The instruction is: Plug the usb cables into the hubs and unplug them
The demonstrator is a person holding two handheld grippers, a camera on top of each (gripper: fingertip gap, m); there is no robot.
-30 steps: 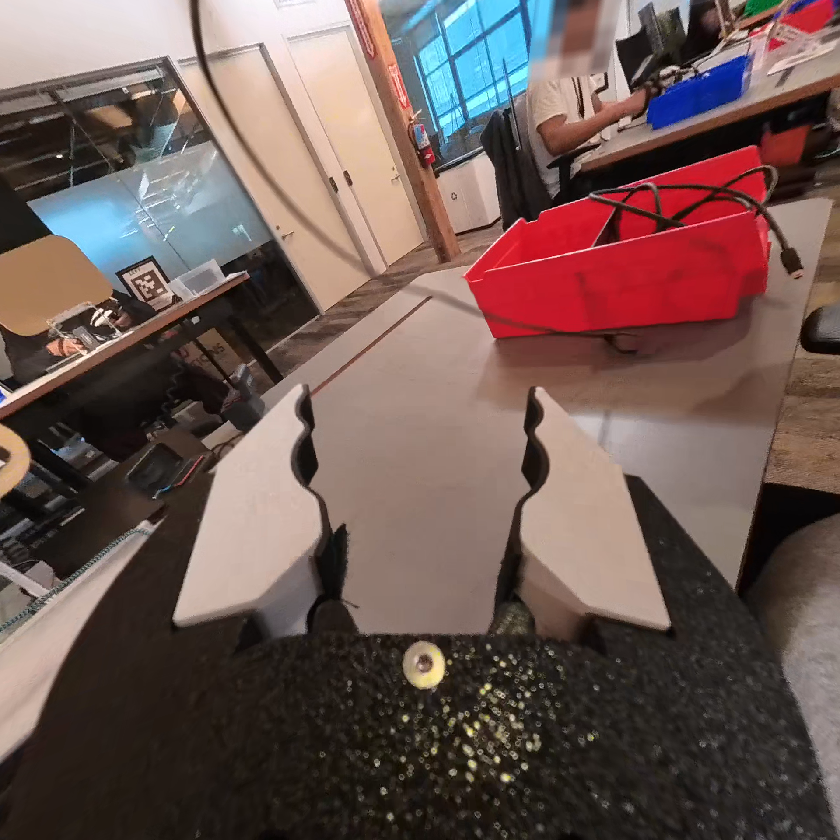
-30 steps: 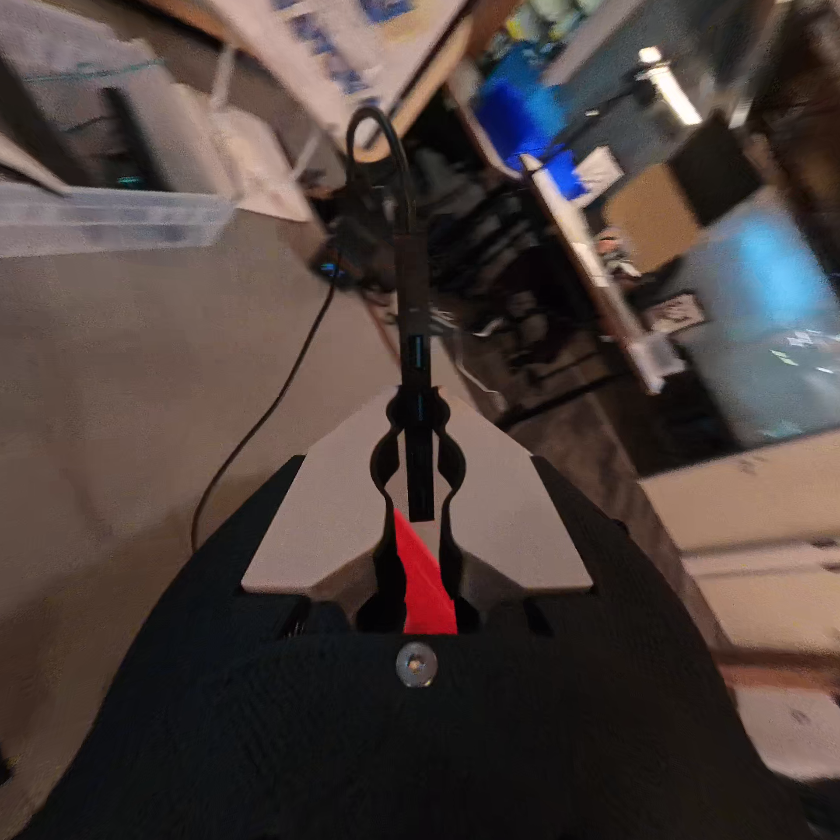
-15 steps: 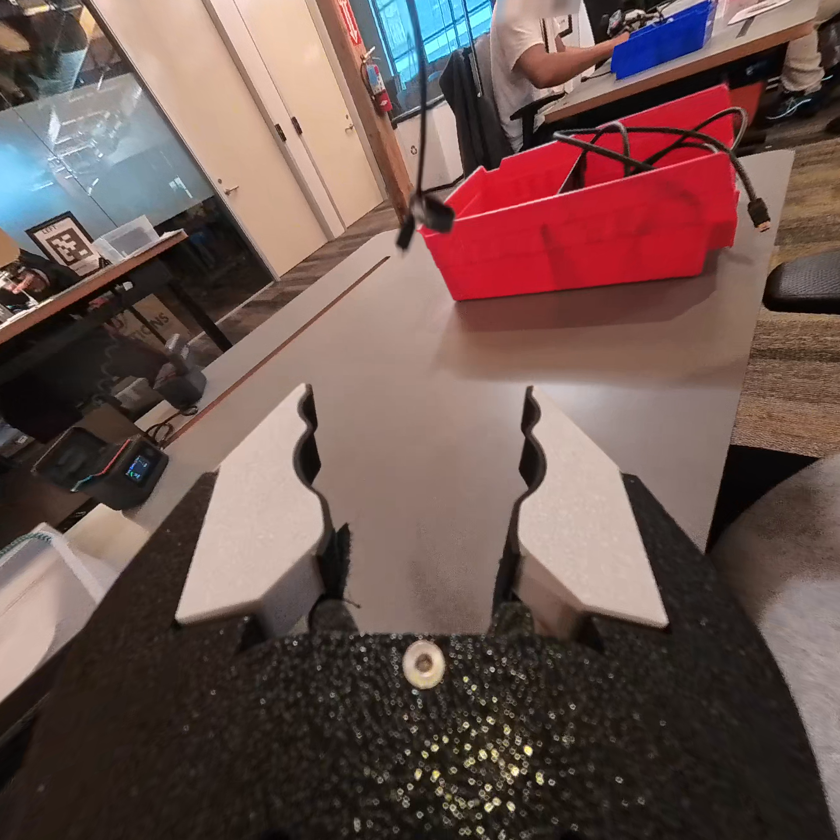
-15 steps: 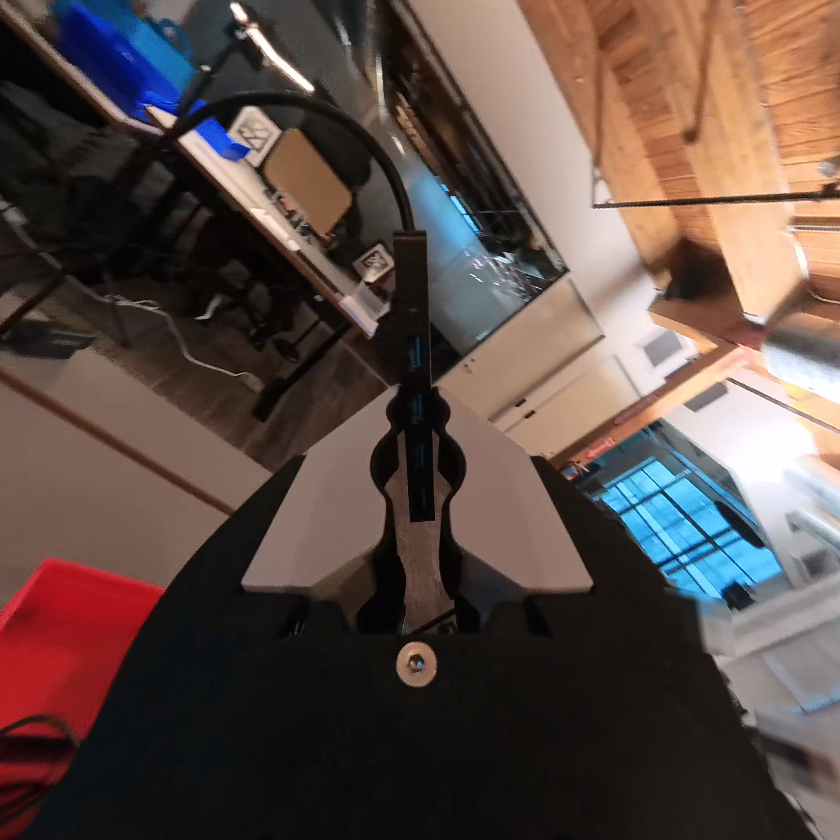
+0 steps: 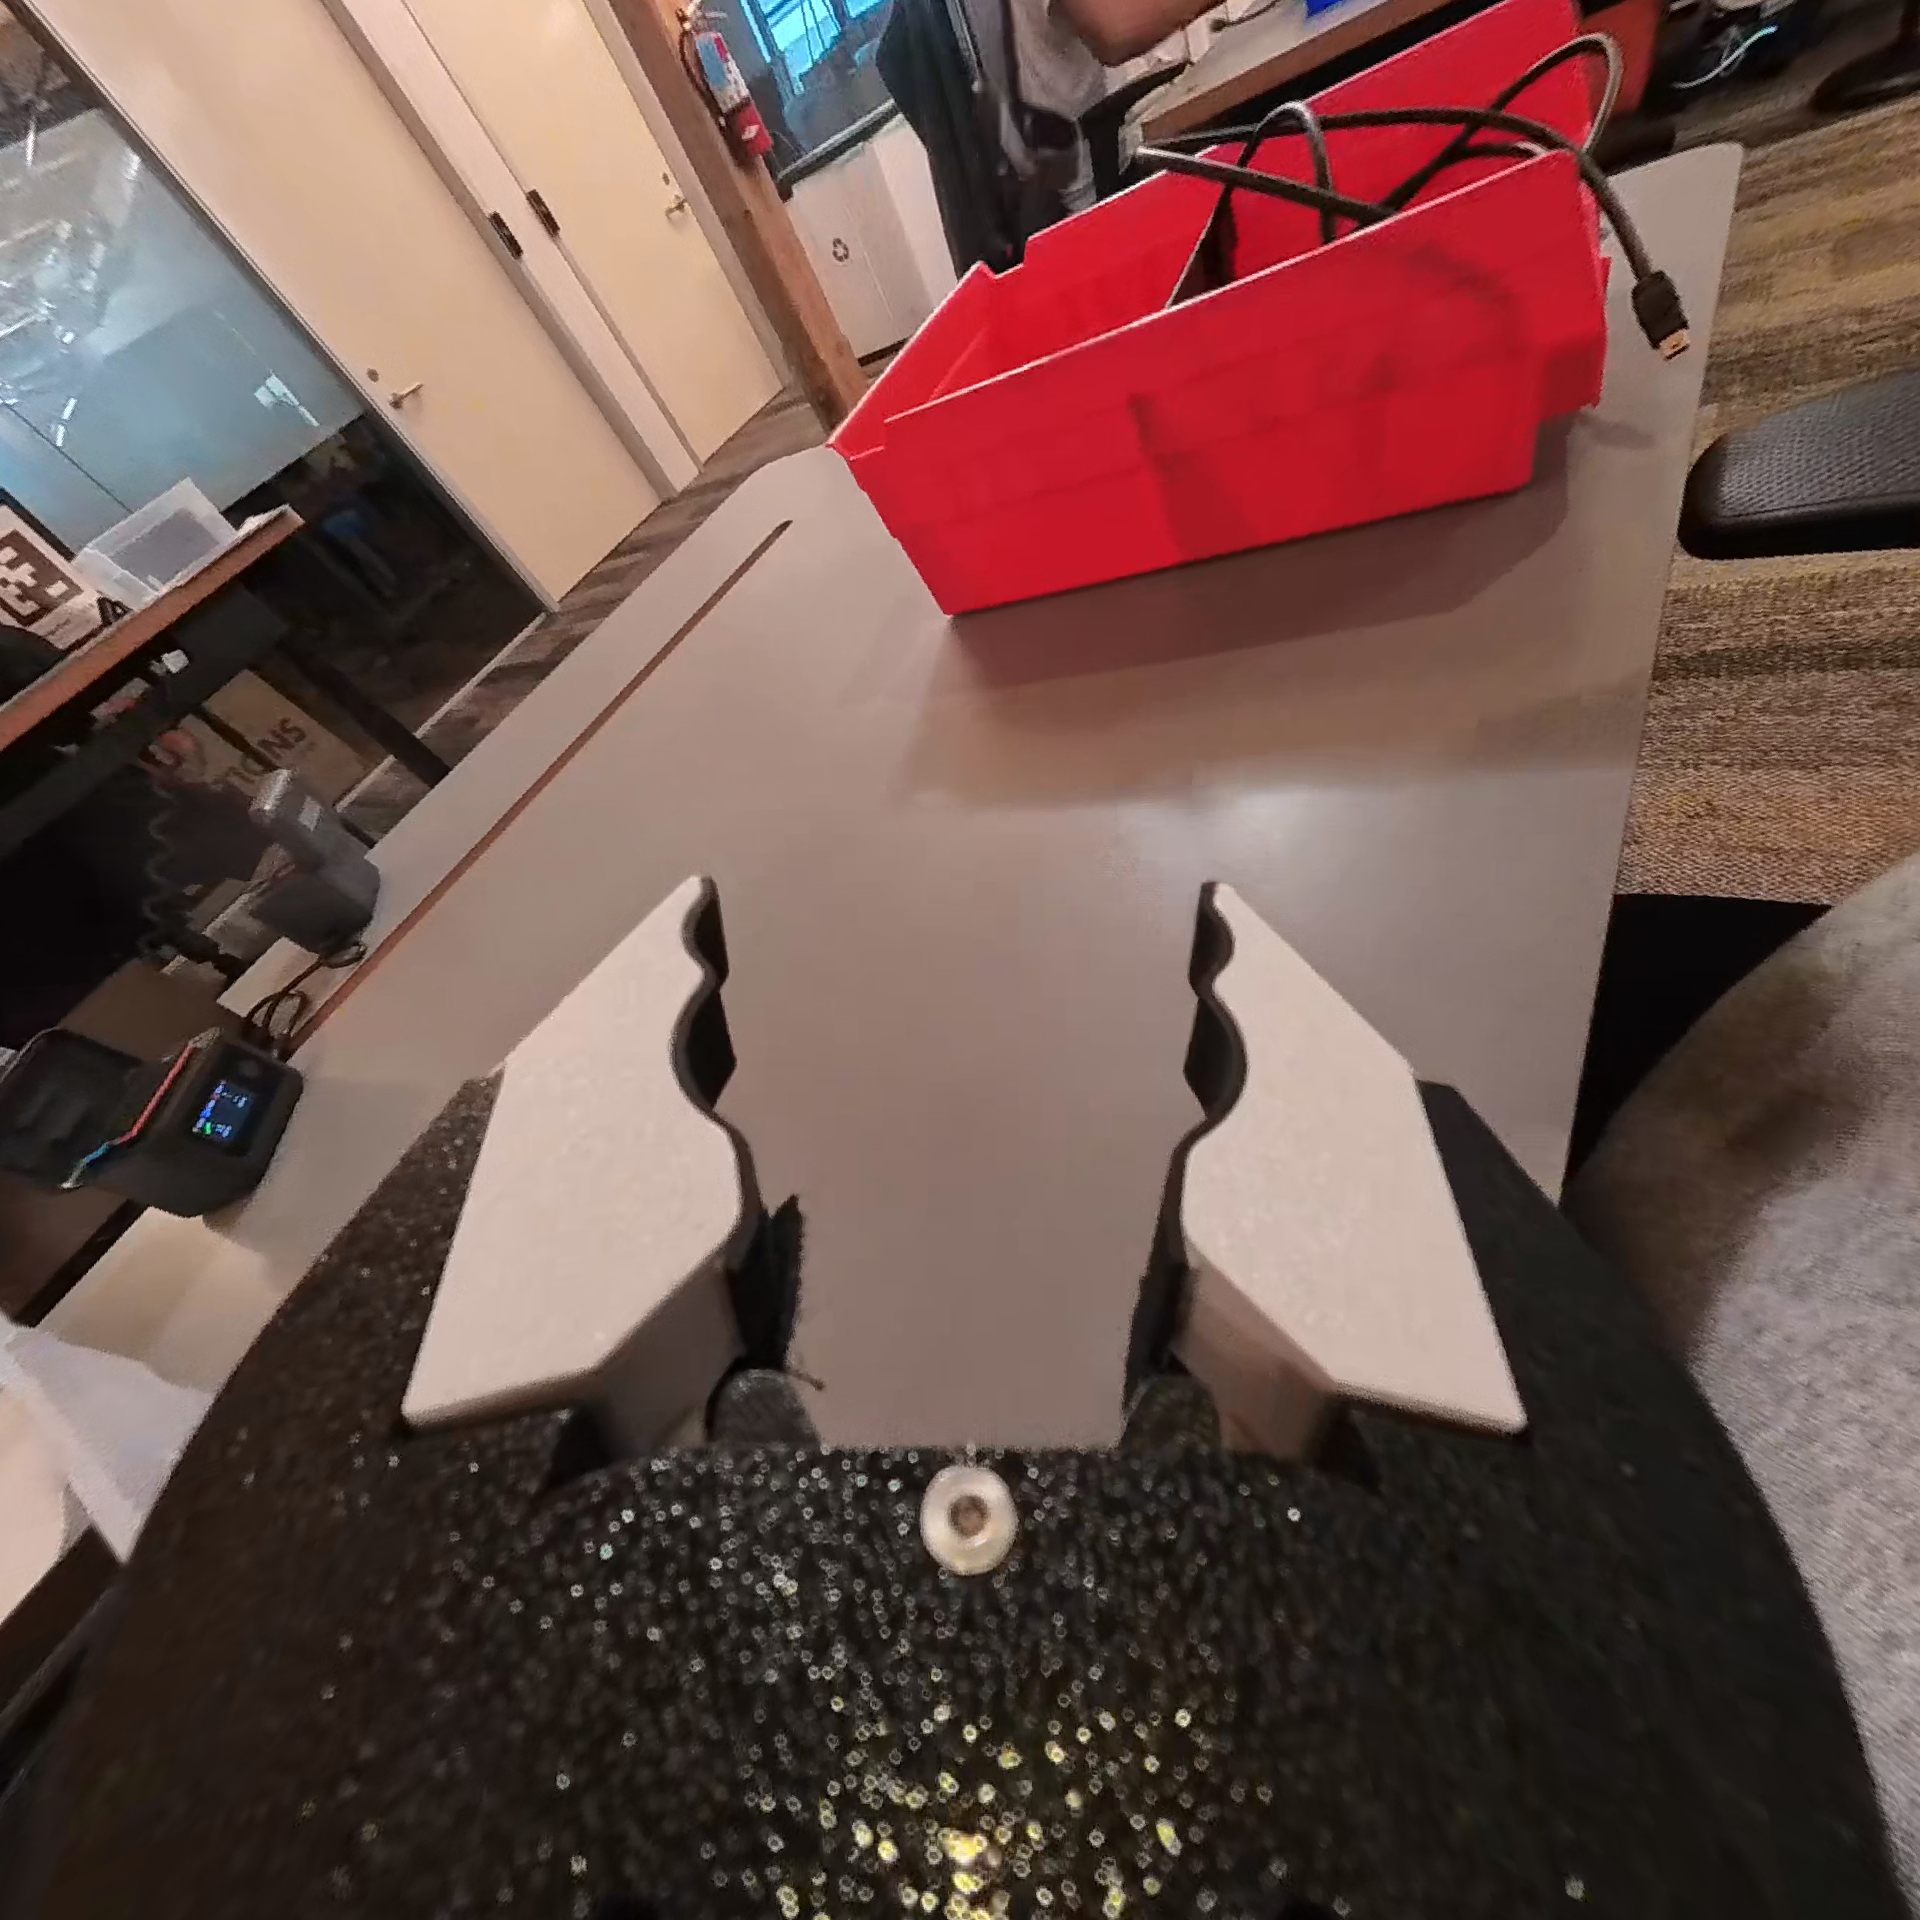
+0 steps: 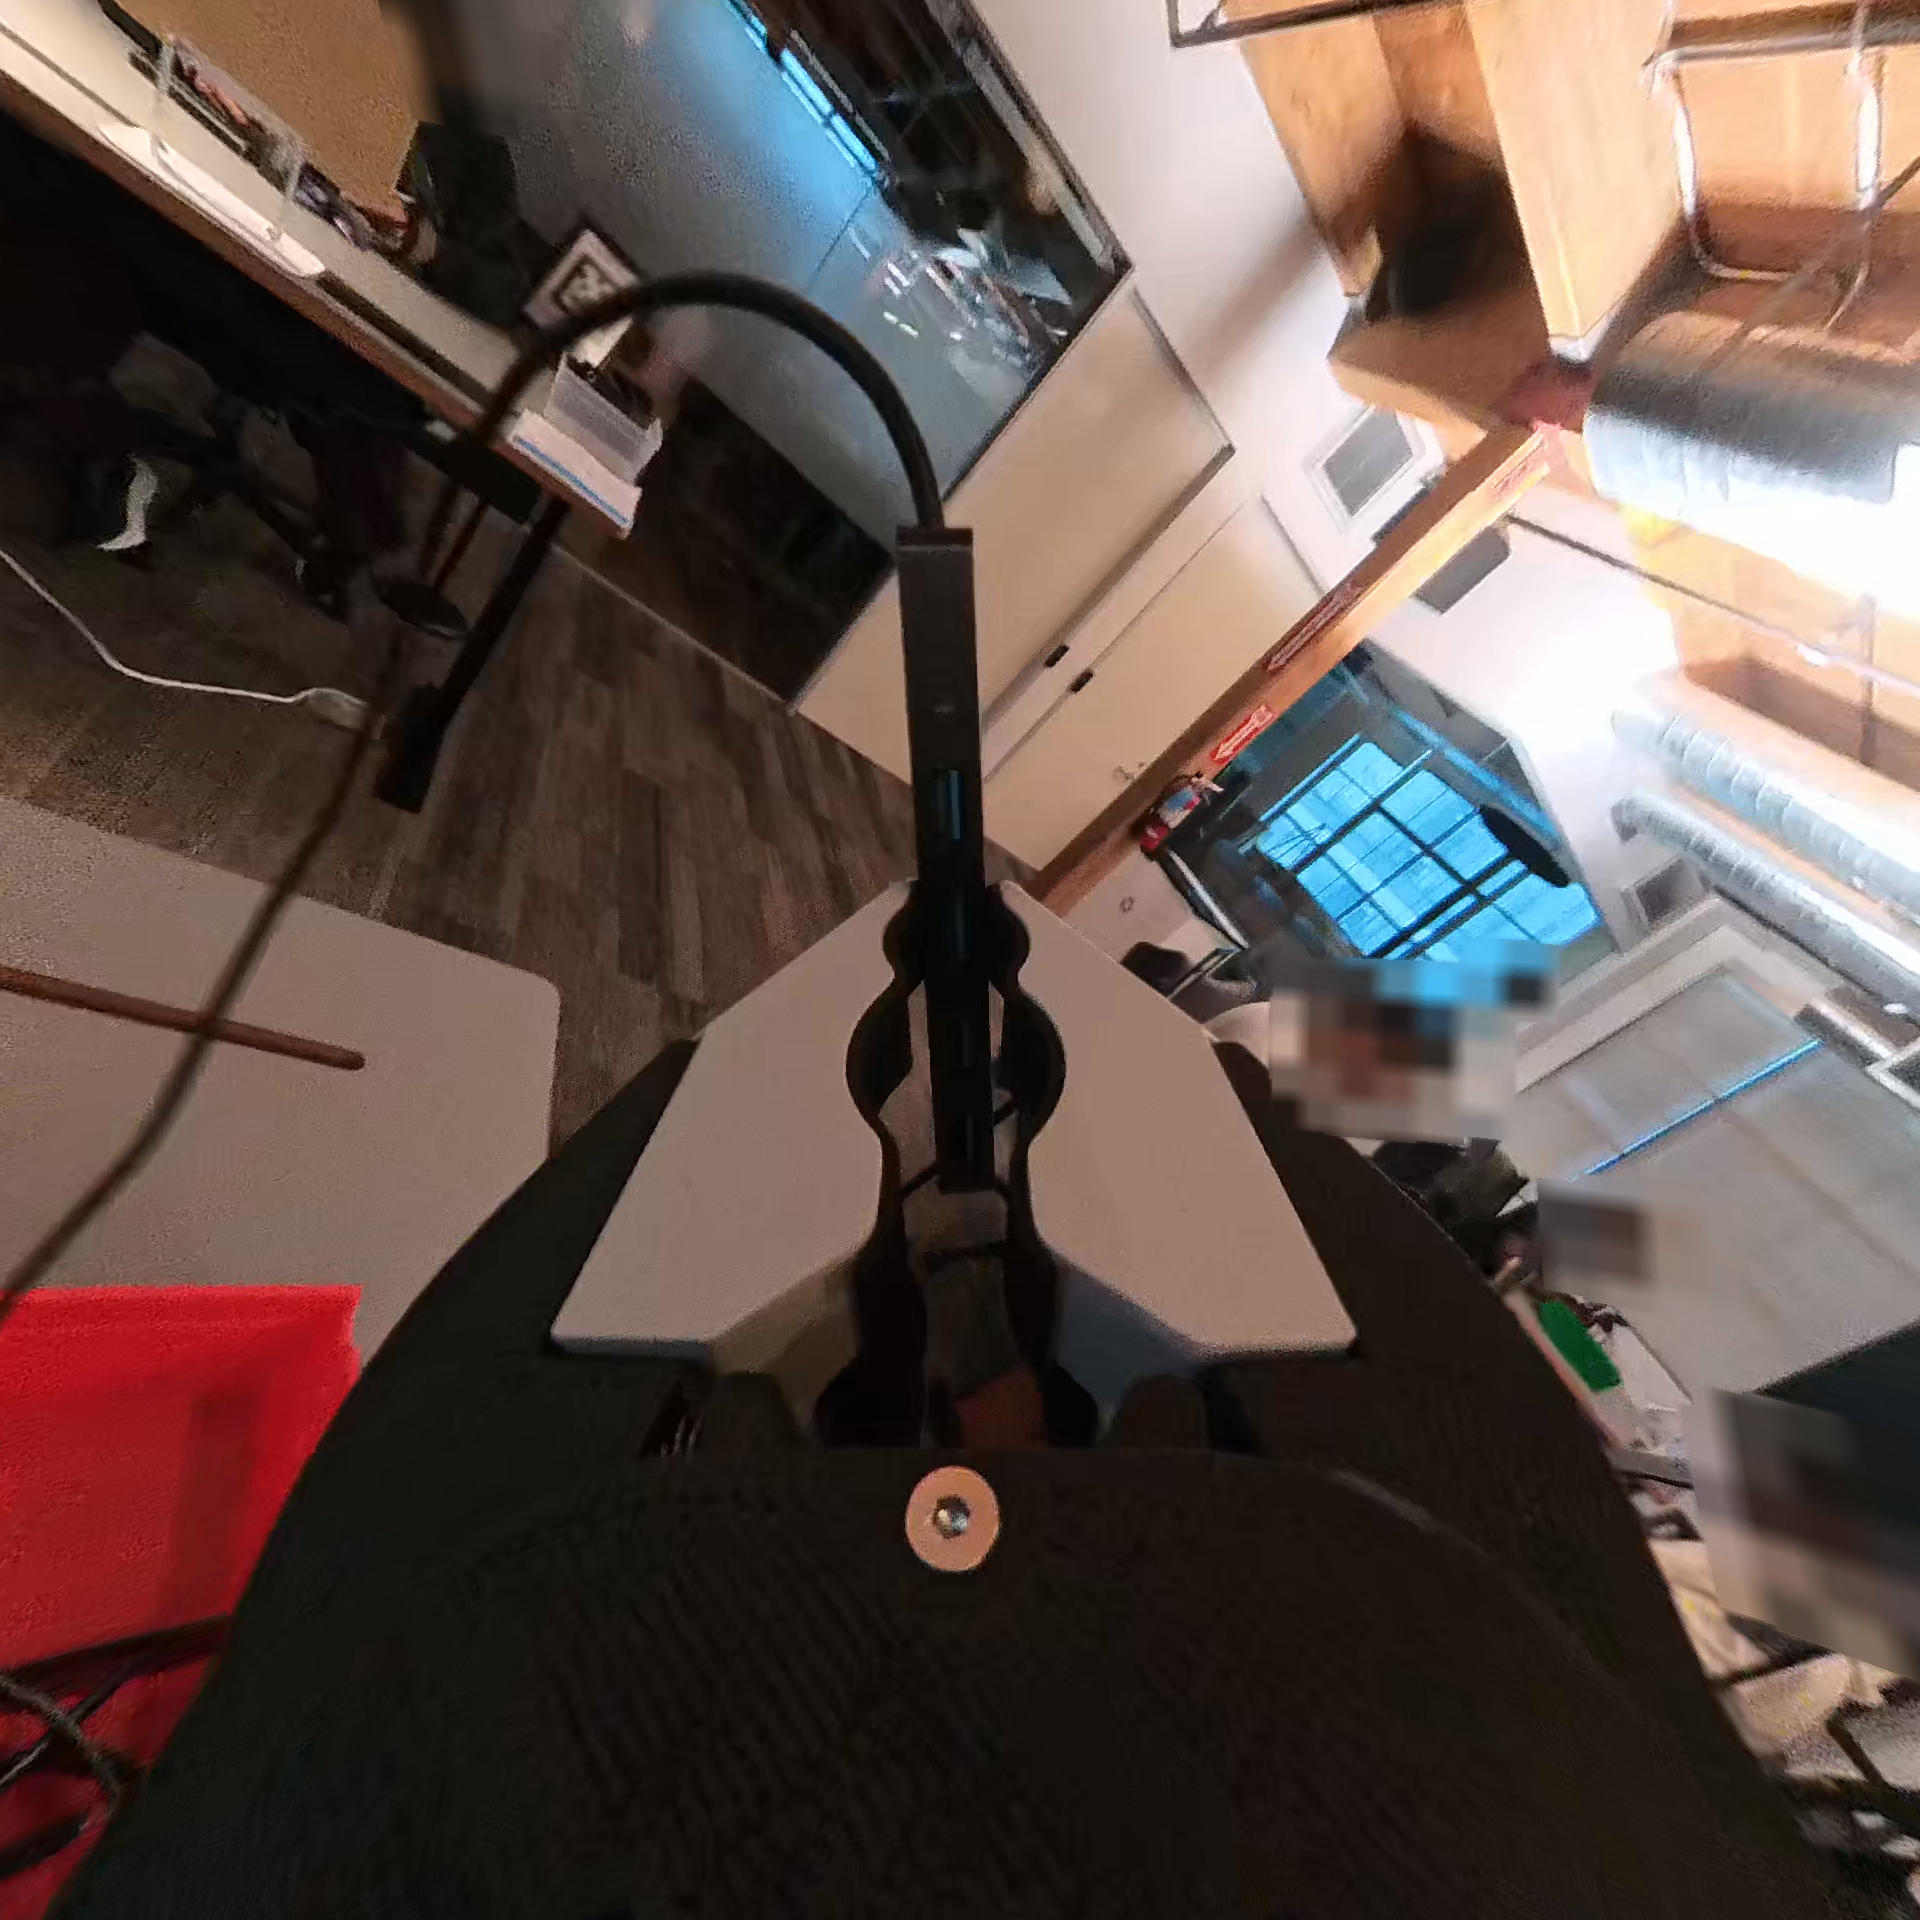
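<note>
My right gripper [image 6: 957,904] is shut on a slim black USB hub [image 6: 940,707] with blue ports, held up in the air and tilted. The hub's black lead [image 6: 727,296] arcs off its far end and hangs down to the left. My left gripper [image 5: 956,894] is open and empty, low over the grey table [image 5: 1039,748]. A red bin [image 5: 1226,416] stands at the table's far end with black USB cables [image 5: 1340,135] piled in it. One cable's plug [image 5: 1659,317] hangs over the bin's right side.
A red bin corner [image 6: 156,1455] with cables shows low left in the right wrist view. A small black device with a lit screen [image 5: 197,1122] sits off the table's left edge. An office chair arm [image 5: 1818,478] is at the right. A person sits at a desk beyond the bin. The tips of one gripper are about 65 cm away from the tips of the other.
My right gripper has swung upward and rolled with the hub, from facing the table to facing the room and ceiling. The hanging lead has left the left wrist view, which tilted down nearer the bin.
</note>
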